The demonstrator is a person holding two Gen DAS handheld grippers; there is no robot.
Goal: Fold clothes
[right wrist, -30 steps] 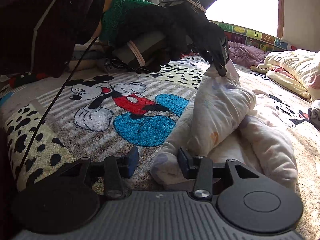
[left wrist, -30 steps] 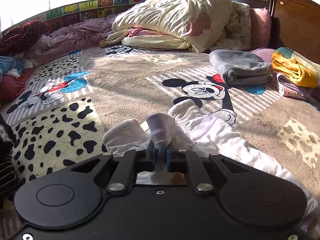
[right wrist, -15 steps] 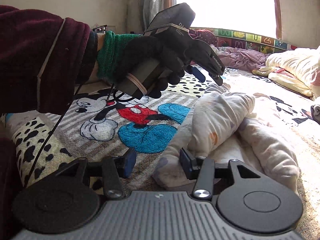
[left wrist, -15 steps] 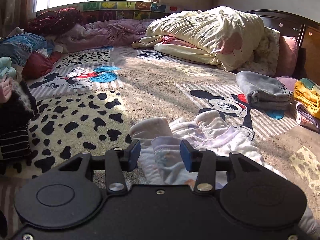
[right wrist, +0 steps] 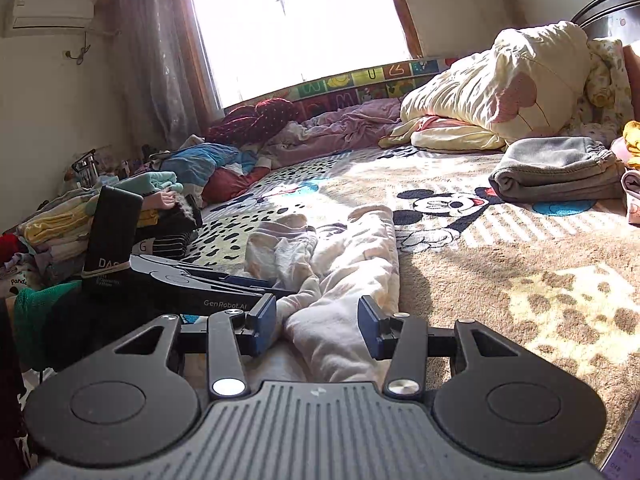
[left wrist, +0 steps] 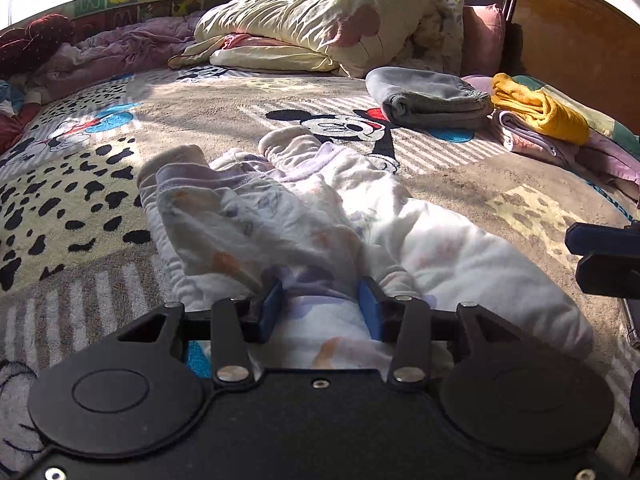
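A white printed pair of small trousers (left wrist: 304, 216) lies crumpled lengthwise on the cartoon-mouse blanket (left wrist: 200, 120). My left gripper (left wrist: 320, 308) is open, its blue pads low on either side of the garment's near end. In the right wrist view the same trousers (right wrist: 344, 256) run away from me. My right gripper (right wrist: 316, 326) is open too, straddling a leg of the cloth without pinching it. The left gripper (right wrist: 264, 285) lies flat just to the left, held by a black-gloved hand (right wrist: 80, 320). The right gripper (left wrist: 600, 254) shows at the right edge of the left wrist view.
Folded grey garment (left wrist: 432, 100) and a yellow and lilac stack (left wrist: 536, 112) sit at the far right. A cream quilt (left wrist: 320, 20) lies by the headboard. A heap of unfolded clothes (right wrist: 120, 208) lines the left bed edge under the window.
The left gripper opened and let go of the raised fold, which dropped flat. It then came down at the garment's near end. The right view swung right, its gripper still open.
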